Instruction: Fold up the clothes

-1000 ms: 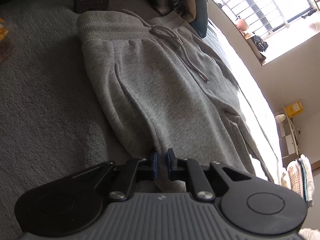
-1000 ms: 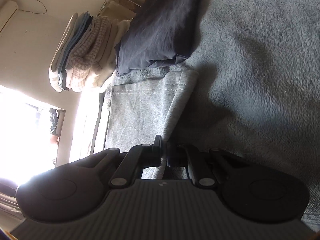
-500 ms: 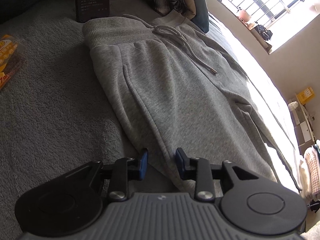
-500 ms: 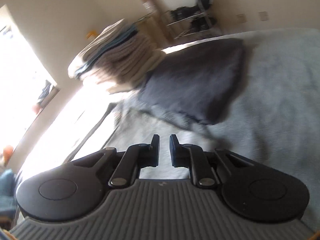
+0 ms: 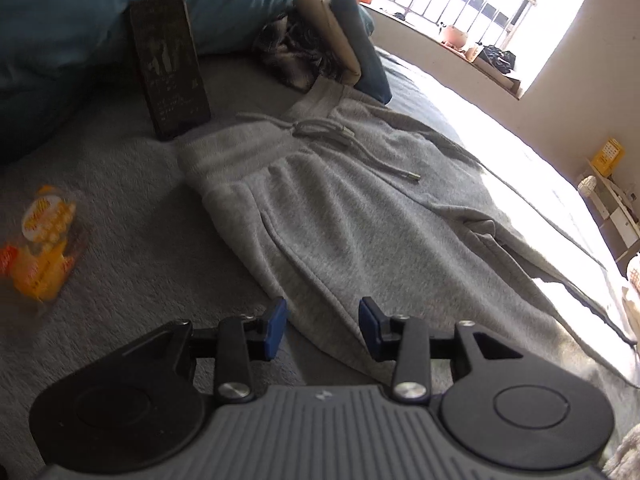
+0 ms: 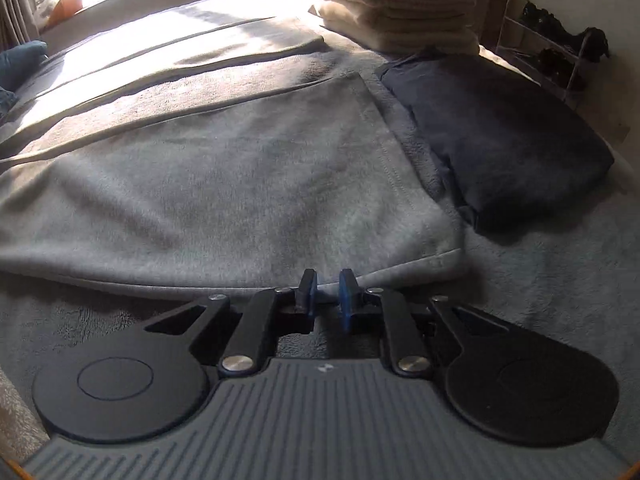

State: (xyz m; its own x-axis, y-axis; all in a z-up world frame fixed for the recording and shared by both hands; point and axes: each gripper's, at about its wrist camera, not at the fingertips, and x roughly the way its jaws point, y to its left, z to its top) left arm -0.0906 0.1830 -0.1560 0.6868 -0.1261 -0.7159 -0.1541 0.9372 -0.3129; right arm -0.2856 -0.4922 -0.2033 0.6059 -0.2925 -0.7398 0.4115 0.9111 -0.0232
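Note:
Grey sweatpants (image 5: 360,216) lie flat on a grey fleece blanket (image 5: 120,280), folded lengthwise, the waistband and drawstring (image 5: 320,128) at the far end. My left gripper (image 5: 322,322) is open and empty above the near side seam at thigh level. The right wrist view shows the leg end of the sweatpants (image 6: 224,188) with its hem (image 6: 416,184) at the right. My right gripper (image 6: 327,294) stands slightly open and empty just short of the near hem corner.
A dark box (image 5: 168,64) stands by the waistband, with a blue pillow (image 5: 100,16) and folded items (image 5: 332,36) behind. A yellow snack packet (image 5: 44,248) lies at the left. A folded navy garment (image 6: 504,140) and a stack of knitwear (image 6: 396,4) lie beyond the hem.
Both grippers have let go of the sweatpants and opened. The left one has drawn back and widened. The right one has swung round to level, facing the leg end.

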